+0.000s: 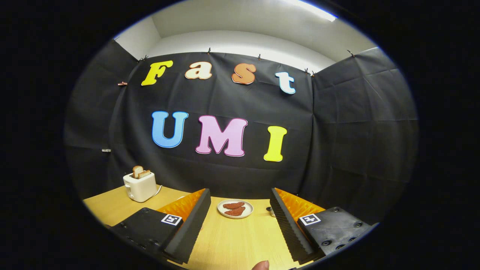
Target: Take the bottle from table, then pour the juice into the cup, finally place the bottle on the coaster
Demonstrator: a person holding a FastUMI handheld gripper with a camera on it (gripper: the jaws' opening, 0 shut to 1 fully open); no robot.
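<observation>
**Gripper wide over the table, bottle hard to place**

Gripper (240,221) fingers spread apart, nothing between them but bare wooden table (232,243). Just inside the right finger, a small metallic-topped object (270,212) pokes out at the far table edge, mostly hidden by the finger; cannot tell if it is the bottle. Plate (235,208) with two reddish-brown pieces sits beyond the fingers, centred between them. White toaster (140,186) with bread slices stands beyond the left finger. A fingertip (261,265) is cut off near the fingers' base.
</observation>
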